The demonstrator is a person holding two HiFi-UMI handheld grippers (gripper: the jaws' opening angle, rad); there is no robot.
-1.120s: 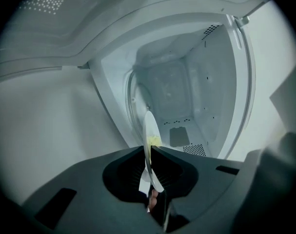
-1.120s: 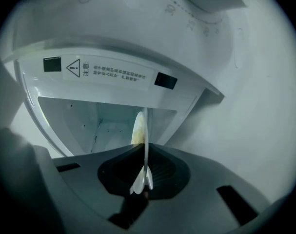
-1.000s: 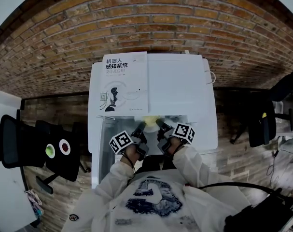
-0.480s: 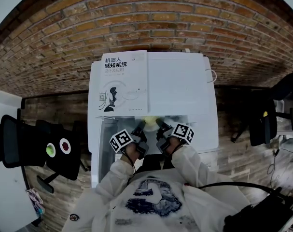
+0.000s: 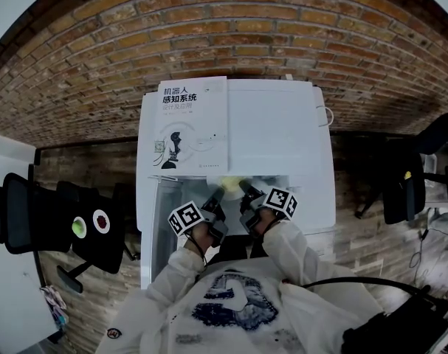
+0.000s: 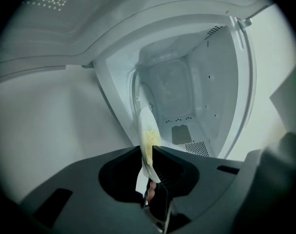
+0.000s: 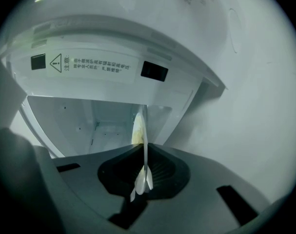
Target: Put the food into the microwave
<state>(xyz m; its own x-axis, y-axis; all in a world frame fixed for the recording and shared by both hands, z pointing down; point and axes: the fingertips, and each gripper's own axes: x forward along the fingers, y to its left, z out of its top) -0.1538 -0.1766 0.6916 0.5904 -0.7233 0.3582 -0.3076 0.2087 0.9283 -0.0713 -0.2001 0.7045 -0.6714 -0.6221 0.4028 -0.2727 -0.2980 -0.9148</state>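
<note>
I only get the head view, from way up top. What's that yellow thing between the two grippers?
Observer: It's yellow food on a white plate. The left gripper is shut on the plate's rim.
Operator: Is the other one holding it too?
Observer: Yes. In its own view the right gripper is shut on the rim as well, with the plate seen edge-on.
Operator: Is the microwave open?
Observer: Yes. The left gripper view looks straight into the microwave, and its white cavity shows right behind the plate.

open microwave cavity, door at left
</note>
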